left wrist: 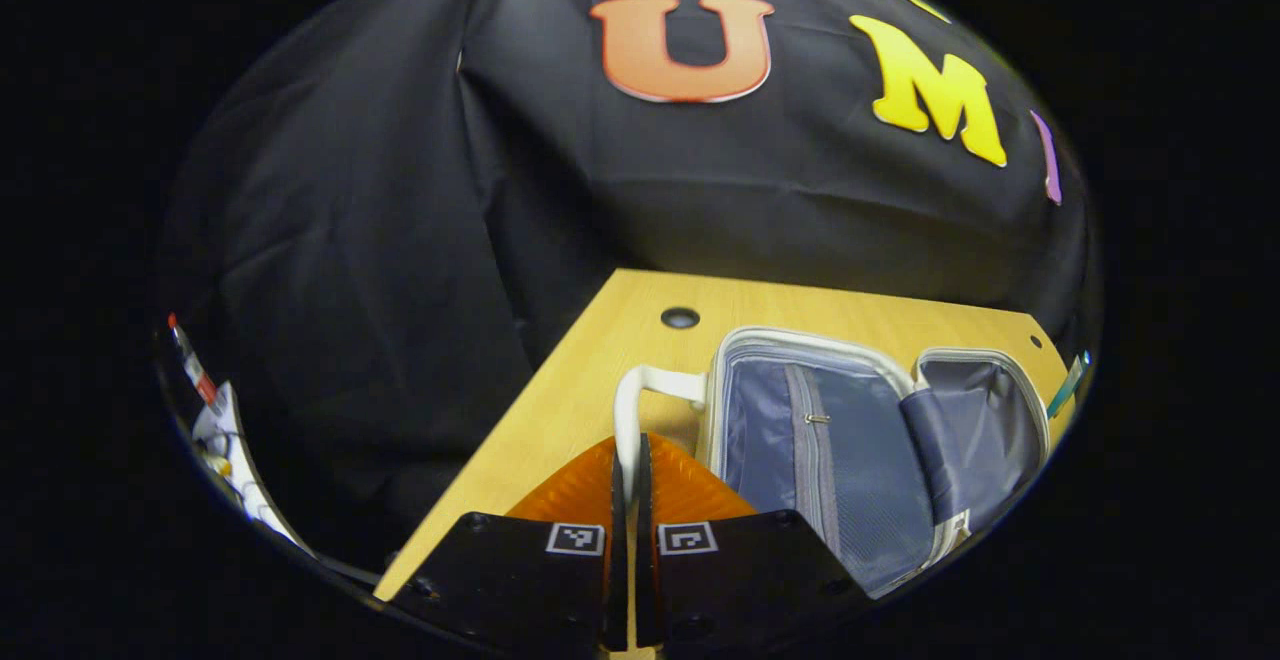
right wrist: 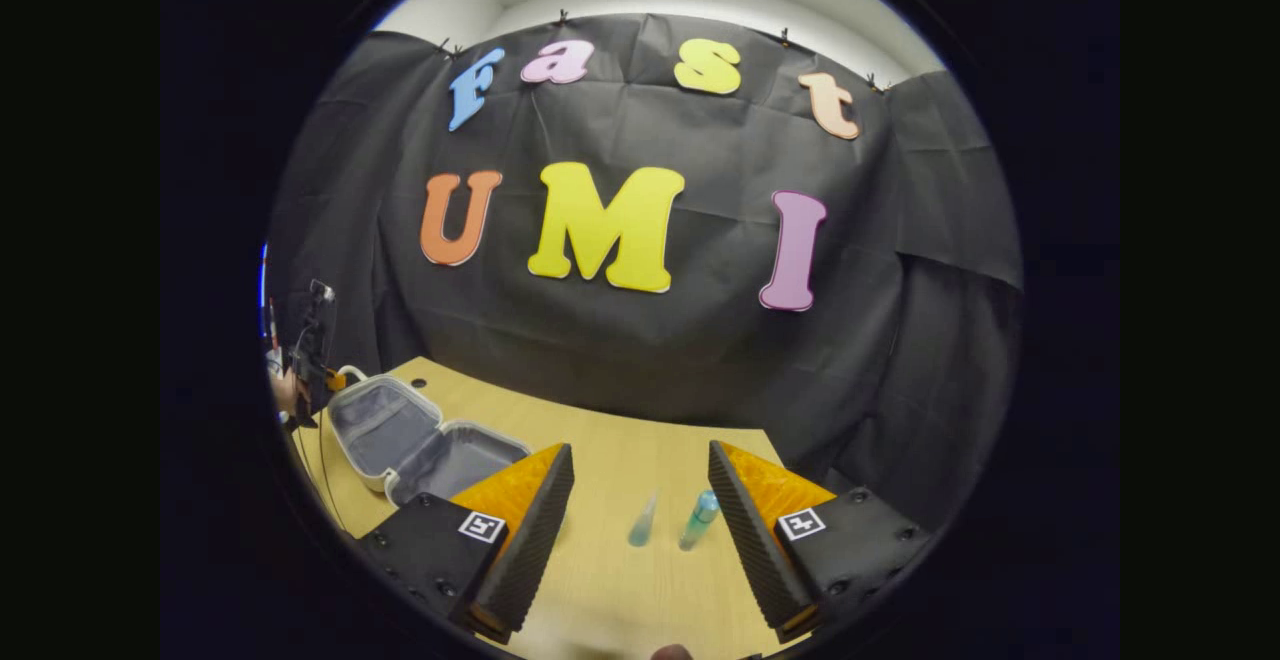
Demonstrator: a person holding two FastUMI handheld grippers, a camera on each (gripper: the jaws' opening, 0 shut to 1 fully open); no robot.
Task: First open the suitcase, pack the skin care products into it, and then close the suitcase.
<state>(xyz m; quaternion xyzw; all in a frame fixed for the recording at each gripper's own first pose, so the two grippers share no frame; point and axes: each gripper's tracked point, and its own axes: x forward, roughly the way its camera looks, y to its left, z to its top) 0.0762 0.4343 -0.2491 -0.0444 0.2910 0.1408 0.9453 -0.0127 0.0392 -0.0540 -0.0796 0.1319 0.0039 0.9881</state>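
The small white suitcase (left wrist: 850,440) lies open on the wooden table (left wrist: 600,360), its blue-grey lining showing in both halves. My left gripper (left wrist: 630,460) is shut on the suitcase's white handle (left wrist: 640,390), which runs between the orange fingers. In the right gripper view the open suitcase (right wrist: 420,440) lies at the far left, with the left gripper (right wrist: 312,345) and a hand at its handle. My right gripper (right wrist: 640,455) stands open above the table. Between its fingers lie a slim clear-teal tube (right wrist: 642,522) and a teal bottle (right wrist: 699,519), both untouched.
A dark cable hole (left wrist: 680,318) sits in the table behind the suitcase handle. A teal item (left wrist: 1066,385) lies at the table's right edge past the suitcase. Bare tabletop (right wrist: 620,590) stretches under my right gripper. Black cloth walls close the booth behind.
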